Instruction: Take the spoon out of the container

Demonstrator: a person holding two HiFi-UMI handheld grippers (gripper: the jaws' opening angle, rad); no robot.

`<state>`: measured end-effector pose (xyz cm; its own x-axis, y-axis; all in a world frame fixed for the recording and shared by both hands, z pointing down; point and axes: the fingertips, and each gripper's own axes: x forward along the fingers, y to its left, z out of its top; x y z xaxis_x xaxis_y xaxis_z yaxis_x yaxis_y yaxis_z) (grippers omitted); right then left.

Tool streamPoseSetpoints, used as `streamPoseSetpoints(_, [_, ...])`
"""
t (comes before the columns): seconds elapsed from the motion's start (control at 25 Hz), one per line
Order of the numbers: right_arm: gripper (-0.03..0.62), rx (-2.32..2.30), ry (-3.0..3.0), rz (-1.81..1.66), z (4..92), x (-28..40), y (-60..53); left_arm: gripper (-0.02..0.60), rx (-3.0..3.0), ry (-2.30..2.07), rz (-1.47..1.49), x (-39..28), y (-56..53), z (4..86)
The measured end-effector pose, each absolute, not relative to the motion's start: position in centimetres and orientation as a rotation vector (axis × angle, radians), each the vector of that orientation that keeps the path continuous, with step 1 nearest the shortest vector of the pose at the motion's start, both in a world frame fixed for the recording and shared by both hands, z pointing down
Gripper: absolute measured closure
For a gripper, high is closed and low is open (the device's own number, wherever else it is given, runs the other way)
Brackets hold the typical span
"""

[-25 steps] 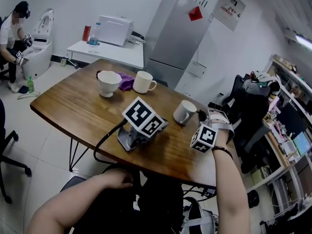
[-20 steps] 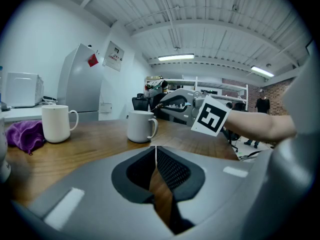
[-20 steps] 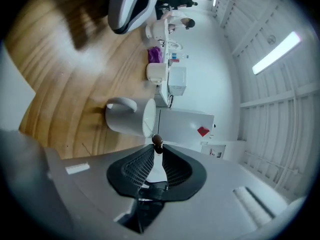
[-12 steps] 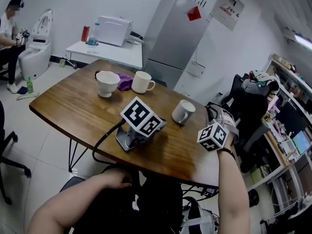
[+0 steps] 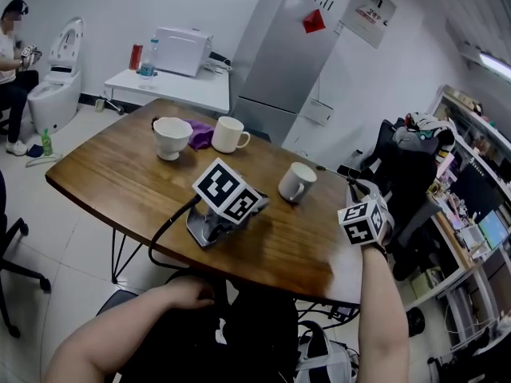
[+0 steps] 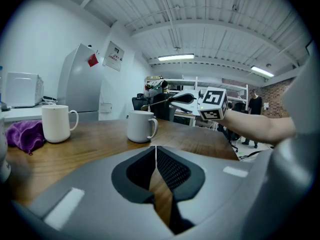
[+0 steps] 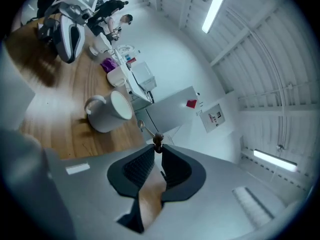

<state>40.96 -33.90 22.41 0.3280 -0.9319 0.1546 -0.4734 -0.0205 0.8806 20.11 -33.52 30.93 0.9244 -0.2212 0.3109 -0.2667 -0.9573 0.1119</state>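
Right gripper (image 7: 158, 146): you held it up off the table's right end, rolled over on its side, with your arm reaching in from below in the head view.
Right jaws: they were clamped on the end of the spoon's handle, pinched right at their tips.
Spoon (image 6: 156, 103): it stuck out from those jaws, thin and nearly level, with its bowl leading. It hung in the air, out of the container. From the left gripper view its bowl sat just above and behind the mug's rim, touching nothing.
Container: it was a white mug (image 5: 297, 182), upright on the wooden table (image 5: 120, 174), with its handle towards you in the head view. It stood between your two grippers.
Left gripper (image 6: 156, 149): it rested low on the table in front of you, pointing across the wood towards the mug.
Left jaws: they were together, tips meeting, and nothing was gripped between them.
Other items: a second white mug (image 5: 228, 134) and a wider white cup (image 5: 171, 136) stood at the far side of the table, well apart from the container. A purple cloth (image 5: 201, 132) lay between them, and whether it touched either I could not tell.
Room: a tall grey fridge (image 5: 287, 62) stood behind the table.
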Motion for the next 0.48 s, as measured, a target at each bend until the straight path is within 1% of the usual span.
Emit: streamPoseSetpoints(0.48, [0.546,1.644,-1.479,-0.239,28.5,43.3,-33.6,0.569,2.932,-0.373,0.448,20.2,-33.5,30.9])
